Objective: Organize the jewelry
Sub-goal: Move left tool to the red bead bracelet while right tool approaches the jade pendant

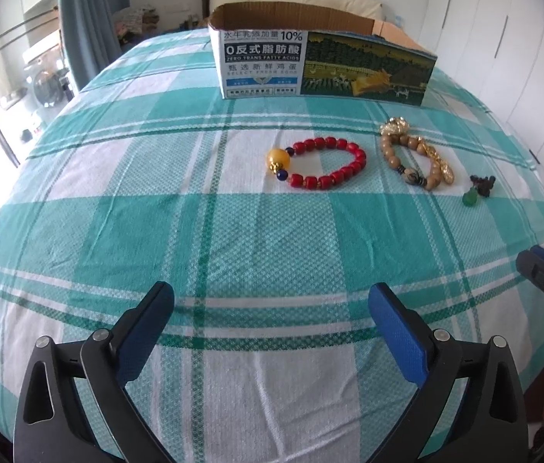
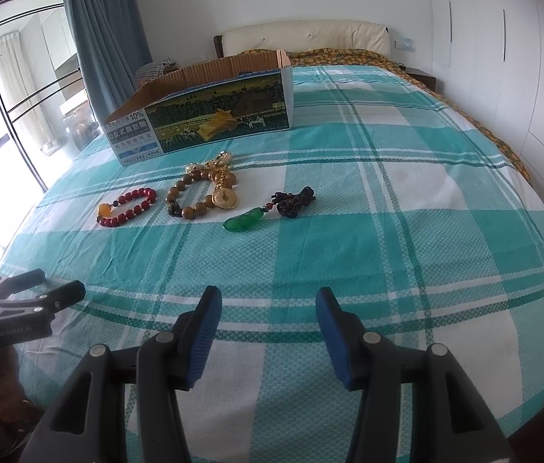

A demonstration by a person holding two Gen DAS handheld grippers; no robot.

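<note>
Both grippers' fingers spread empty, right view alone shows green pendant (image 2: 243,221) clearly

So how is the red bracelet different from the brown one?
The red bracelet has small red beads and one big yellow bead; the brown bracelet has larger tan beads and gold charms. The red one lies left of the brown one. Both lie flat on the sheet, before the box.

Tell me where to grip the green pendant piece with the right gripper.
Grip the knotted dark cord, not the smooth green pendant. It bunches up off the sheet. Bring the right gripper down from above, jaws straddling the bundle.
</note>
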